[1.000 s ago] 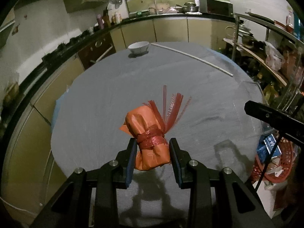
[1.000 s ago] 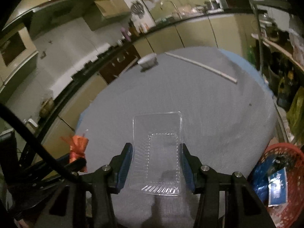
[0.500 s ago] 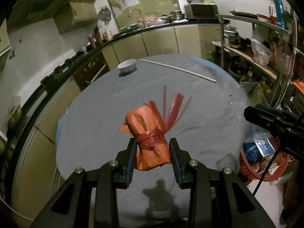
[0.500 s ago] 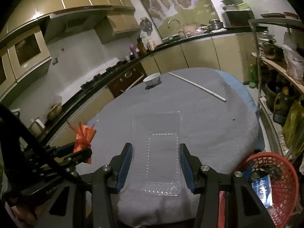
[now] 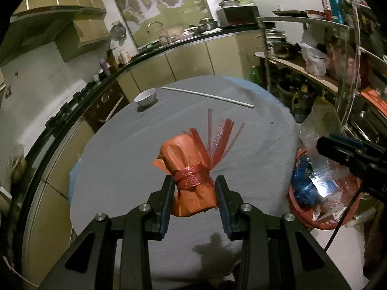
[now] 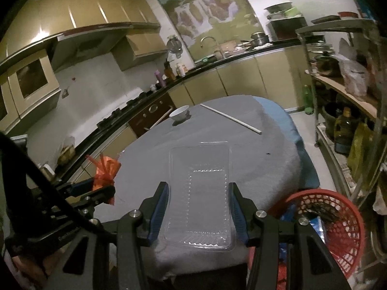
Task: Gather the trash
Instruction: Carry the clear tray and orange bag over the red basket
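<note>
- The left gripper (image 5: 194, 199) pinched an orange wrapped bundle (image 5: 187, 176) between its blue-padded fingers (image 5: 167, 205), the pads pressing on the bundle's lower half just under a red string band (image 5: 192, 180) wound about its middle
- Red plastic strips (image 5: 221, 140) fanned upward from the top of the bundle, which was held above the grey cloth of the round table (image 5: 135, 159)
- The right gripper (image 6: 198, 213) clamped a clear plastic tray (image 6: 199, 193) by its long sides, open side up, the tray reaching forward from the jaws over the near edge of the table
- A red mesh basket (image 6: 336, 222) stood on the floor to the right of the table, below the right gripper's side, with a blue wrapper and other trash inside; in the left wrist view the tray showed above that basket
- A white bowl (image 5: 145, 96) sat at the far side of the table, near a long white stick (image 5: 208, 95) lying flat on the cloth, the two apart
- The left gripper with its orange bundle appeared at the left edge of the right wrist view, beside the table's rim
- Kitchen cabinets, a sink tap and a shelf rack ringed the table
</note>
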### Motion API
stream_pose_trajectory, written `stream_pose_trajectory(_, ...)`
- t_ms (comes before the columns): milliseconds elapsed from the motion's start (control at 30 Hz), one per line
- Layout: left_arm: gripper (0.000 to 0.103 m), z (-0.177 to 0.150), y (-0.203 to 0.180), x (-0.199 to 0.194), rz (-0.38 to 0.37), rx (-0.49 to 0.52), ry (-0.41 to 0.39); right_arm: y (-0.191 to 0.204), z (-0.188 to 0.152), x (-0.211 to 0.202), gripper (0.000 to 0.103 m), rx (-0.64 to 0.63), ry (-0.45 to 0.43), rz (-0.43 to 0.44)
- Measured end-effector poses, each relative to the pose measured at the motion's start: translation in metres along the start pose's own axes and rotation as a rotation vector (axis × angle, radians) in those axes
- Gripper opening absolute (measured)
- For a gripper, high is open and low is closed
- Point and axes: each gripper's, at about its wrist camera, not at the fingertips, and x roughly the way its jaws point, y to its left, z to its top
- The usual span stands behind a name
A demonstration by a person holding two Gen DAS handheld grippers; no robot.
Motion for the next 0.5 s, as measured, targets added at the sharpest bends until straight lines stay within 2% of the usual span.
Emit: stream_pose_trajectory(500, 0.036, 0.009, -0.042, 0.000, -0.035, 0.085, -0.008, -0.041, -0.006, -0.031, 0.053, 0.086, -0.039, -0.040)
